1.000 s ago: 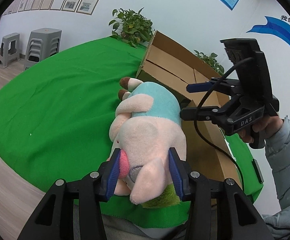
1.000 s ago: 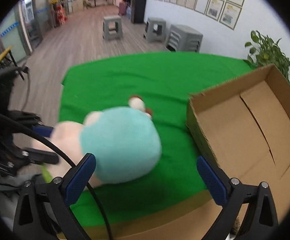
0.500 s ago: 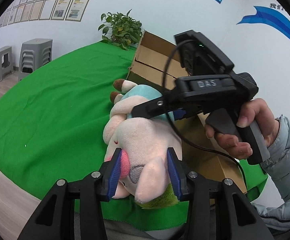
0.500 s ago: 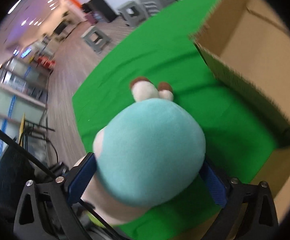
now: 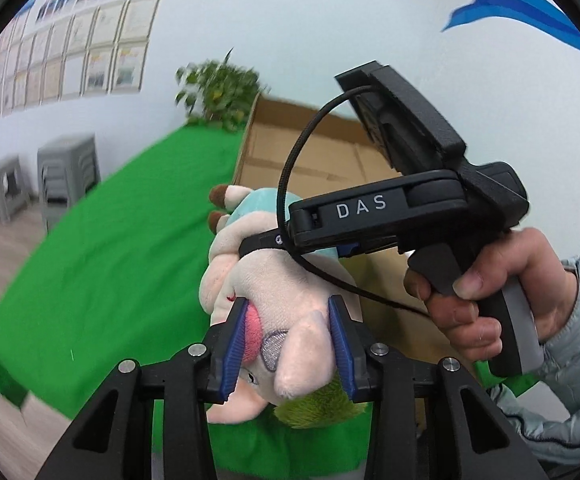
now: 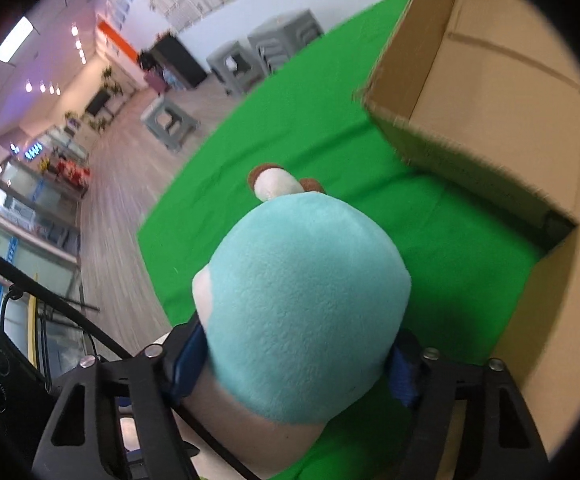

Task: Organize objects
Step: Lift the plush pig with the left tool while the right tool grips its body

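Gripping the head of a plush pig (image 5: 286, 292), the left gripper (image 5: 288, 344) had its blue-padded fingers (image 5: 236, 344) closed narrowly on either side of the toy's face, one pad against the pink snout and the other beside a floppy ear. The right gripper (image 6: 296, 364) was clamped around the toy's teal-clad body (image 6: 306, 308), its blue pads (image 6: 188, 360) pressed into both flanks and mostly hidden by the fabric. In the left wrist view that second tool appeared as a black device marked "DAS" (image 5: 406, 208), held by the person's right hand (image 5: 486, 292) at the trigger grip, with a black cable (image 5: 294, 160) looping from its top down past the pig.

The pig stretched away from the left gripper with its brown-tipped feet (image 5: 220, 206) pointing toward an open cardboard box (image 5: 314, 152). Whether the toy rested on the green tablecloth (image 5: 102, 264) or was lifted just clear of it could not be told. In the right wrist view the box (image 6: 502, 92) stood just beside the pig, its near corner close to the toy's feet and its inside walls bare brown.

A potted plant (image 5: 222, 96) stood behind the box, grey stools (image 5: 68, 172) waited on the wooden floor beside the table, and framed certificates (image 5: 102, 60) lined the white wall.
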Demonstrator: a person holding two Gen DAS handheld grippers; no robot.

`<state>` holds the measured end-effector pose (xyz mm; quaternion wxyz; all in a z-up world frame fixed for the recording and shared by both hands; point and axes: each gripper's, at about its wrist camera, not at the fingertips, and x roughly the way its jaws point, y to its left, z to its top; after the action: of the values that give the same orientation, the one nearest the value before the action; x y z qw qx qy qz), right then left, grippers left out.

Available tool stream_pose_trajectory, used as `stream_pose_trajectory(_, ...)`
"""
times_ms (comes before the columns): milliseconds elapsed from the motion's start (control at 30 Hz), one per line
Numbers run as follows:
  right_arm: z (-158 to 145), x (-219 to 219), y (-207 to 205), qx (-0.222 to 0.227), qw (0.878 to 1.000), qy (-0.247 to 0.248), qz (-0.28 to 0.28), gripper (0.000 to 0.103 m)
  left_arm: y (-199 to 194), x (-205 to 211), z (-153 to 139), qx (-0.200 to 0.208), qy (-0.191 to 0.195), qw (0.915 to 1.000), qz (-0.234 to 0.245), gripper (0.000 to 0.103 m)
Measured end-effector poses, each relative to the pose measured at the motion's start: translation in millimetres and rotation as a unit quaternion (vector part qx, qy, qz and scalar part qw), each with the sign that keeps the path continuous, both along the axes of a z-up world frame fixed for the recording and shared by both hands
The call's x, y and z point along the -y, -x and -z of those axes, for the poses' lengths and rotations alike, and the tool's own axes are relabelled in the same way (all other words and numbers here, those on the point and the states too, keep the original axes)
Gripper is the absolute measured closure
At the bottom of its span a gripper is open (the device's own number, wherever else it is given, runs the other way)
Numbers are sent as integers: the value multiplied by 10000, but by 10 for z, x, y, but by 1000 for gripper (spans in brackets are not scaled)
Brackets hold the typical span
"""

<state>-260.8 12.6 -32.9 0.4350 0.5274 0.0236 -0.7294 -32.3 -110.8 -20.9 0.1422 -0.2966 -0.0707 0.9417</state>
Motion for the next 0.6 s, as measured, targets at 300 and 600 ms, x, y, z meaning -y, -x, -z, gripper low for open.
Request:
stream_pose_trajectory(300,-1448,-773,101,-2154,9710,618,835,34,438,-670,-1077,-1609,445,9842,587,67)
stream_pose_trajectory(600,-2275,-854,274,-3368,9308,605,1283,34,1103,-1138,-1842,-2137,531,9719,834,67)
